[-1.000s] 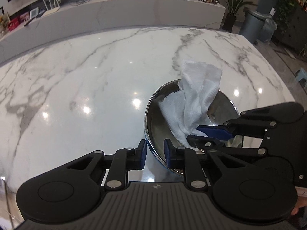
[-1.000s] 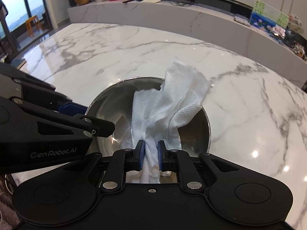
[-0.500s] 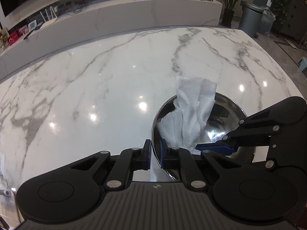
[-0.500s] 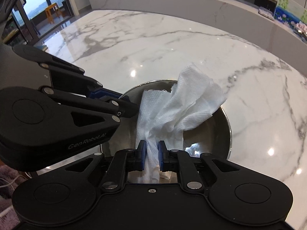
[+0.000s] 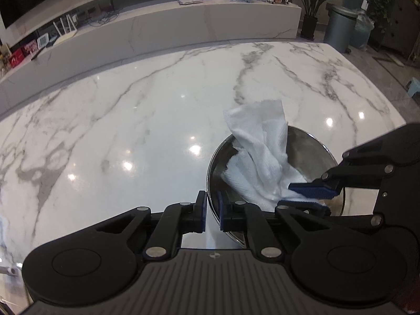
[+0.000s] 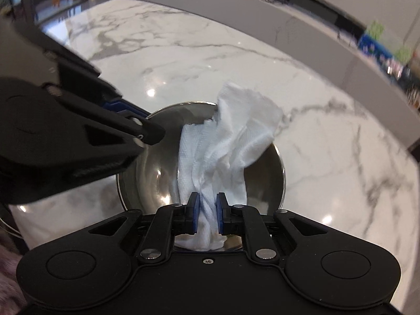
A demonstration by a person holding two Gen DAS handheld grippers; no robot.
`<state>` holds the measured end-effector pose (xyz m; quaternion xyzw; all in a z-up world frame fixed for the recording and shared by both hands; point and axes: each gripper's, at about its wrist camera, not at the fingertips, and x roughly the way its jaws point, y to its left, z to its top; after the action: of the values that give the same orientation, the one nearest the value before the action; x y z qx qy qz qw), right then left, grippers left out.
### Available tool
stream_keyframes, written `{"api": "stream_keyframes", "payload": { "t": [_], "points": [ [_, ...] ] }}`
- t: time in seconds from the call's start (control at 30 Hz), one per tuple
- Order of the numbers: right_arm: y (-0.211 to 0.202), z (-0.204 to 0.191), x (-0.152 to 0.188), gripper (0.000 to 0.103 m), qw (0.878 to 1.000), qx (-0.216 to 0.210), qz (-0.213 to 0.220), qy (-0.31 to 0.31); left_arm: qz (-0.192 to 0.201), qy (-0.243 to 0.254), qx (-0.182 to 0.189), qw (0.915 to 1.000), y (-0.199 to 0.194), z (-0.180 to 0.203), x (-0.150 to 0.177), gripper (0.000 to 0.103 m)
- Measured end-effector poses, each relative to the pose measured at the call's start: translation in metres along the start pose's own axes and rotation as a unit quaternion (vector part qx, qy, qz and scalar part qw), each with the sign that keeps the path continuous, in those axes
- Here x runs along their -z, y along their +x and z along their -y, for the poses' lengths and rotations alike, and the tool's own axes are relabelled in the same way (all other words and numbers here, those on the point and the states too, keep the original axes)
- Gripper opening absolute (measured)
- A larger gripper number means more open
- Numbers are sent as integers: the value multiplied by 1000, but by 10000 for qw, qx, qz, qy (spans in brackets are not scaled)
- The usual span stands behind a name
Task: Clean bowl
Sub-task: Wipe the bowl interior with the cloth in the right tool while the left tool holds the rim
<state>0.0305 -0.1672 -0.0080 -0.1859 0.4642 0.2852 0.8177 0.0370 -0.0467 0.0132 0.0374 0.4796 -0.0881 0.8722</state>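
Observation:
A shiny steel bowl [image 5: 309,152] [image 6: 265,173] sits on the white marble table near its front right corner. My left gripper [image 5: 212,210] is shut on the bowl's near rim, one finger outside and one inside. My right gripper [image 6: 207,210] is shut on a crumpled white paper towel [image 6: 231,141] [image 5: 262,152] that stands up inside the bowl and rises above its far rim. The right gripper [image 5: 309,197] shows in the left wrist view at the right, and the left gripper's fingers [image 6: 131,120] show in the right wrist view at the bowl's left rim.
The marble table [image 5: 131,120] stretches left and back from the bowl. A long marble counter [image 5: 183,29] with small items runs behind it. A grey bin [image 5: 338,23] and potted plants stand on the floor at the far right.
The left gripper has closed from open onto the bowl's rim. The right gripper has shifted the towel inside the bowl, and the bowl sits further right in the left wrist view.

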Motion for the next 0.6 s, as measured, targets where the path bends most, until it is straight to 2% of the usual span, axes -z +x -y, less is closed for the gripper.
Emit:
{"api": "stream_keyframes", "payload": {
  "t": [0.13, 0.2, 0.37, 0.47, 0.6],
  "points": [
    [0, 3, 2, 11, 9999, -60, 18, 131, -152, -333, 253, 9990, 3, -9, 0, 11],
    [0, 4, 3, 11, 9998, -83, 24, 192, -253, -478, 344, 9979, 5, -12, 1, 21],
    [4, 3, -1, 11, 9996, -103, 18, 270, -476, -816, 503, 9943, 9, -16, 7, 32],
    [4, 3, -2, 11, 9996, -123, -17, 271, -623, -926, 729, 9911, 10, -17, 9, 32],
    [5, 2, -8, 11, 9997, -174, -168, 22, -609, -816, 748, 9920, 10, -14, 8, 26]
  ]
}}
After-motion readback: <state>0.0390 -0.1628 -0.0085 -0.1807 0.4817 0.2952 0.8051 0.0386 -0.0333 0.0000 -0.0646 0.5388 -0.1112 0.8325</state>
